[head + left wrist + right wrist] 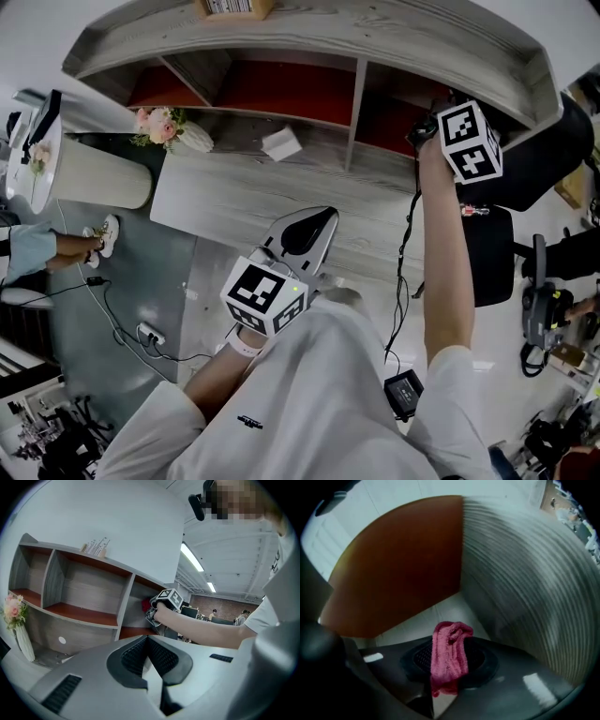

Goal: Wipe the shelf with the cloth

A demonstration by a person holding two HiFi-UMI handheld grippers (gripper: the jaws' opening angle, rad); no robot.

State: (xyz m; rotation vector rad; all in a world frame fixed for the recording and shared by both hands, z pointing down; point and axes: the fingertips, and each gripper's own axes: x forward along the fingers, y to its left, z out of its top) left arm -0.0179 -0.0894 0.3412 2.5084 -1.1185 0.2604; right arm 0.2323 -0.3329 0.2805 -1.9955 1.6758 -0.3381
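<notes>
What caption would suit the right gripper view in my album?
Right gripper shut on a pink cloth inside the shelf, where a red-brown panel meets a grey wood-grain wall.

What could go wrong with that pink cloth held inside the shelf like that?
1. The cloth is only a small bunch pinched in the right gripper. Dragging might tug it loose, or let the jaws scrape the shelf.
2. The grey side wall looks close, so a sideways stroke could knock the gripper against it.
3. The cable hanging along the right arm might snag on the shelf's edge.
</notes>
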